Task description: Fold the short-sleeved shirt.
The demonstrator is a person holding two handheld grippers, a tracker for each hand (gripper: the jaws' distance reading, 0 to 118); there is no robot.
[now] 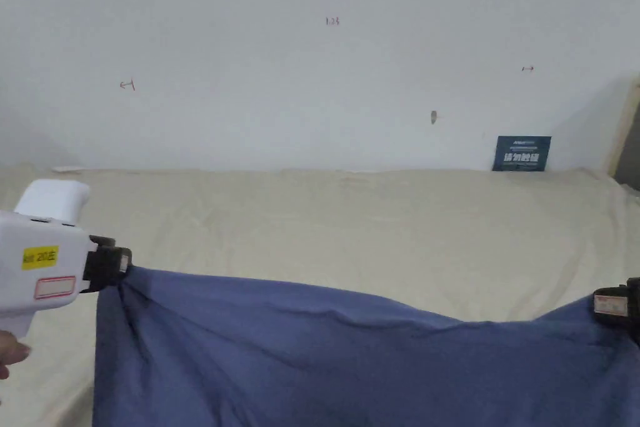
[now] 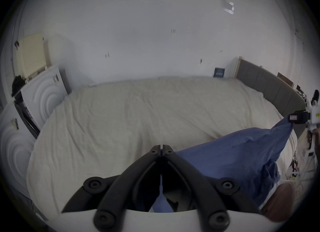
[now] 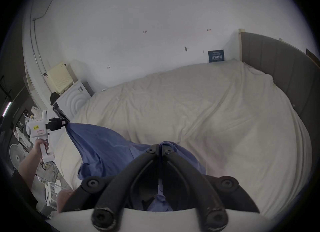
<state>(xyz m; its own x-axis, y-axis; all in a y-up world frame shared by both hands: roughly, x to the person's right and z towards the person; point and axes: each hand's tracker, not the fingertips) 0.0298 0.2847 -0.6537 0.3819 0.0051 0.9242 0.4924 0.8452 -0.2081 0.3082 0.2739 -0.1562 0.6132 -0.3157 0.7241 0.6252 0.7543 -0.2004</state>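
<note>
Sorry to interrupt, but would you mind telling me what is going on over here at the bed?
A person is holding a blue shirt stretched between two handheld grippers over a bed covered with a cream sheet. The left gripper is shut on one end of the shirt's upper edge and the right gripper on the other, so the cloth hangs between them, sagging a little in the middle. No fold has been made yet.

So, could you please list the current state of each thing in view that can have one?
blue shirt: lifted, stretched between both grippers, sagging in the middle.
left gripper: shut on the shirt's left end.
right gripper: shut on the shirt's right end.
bed sheet: spread flat, lightly wrinkled.
</note>
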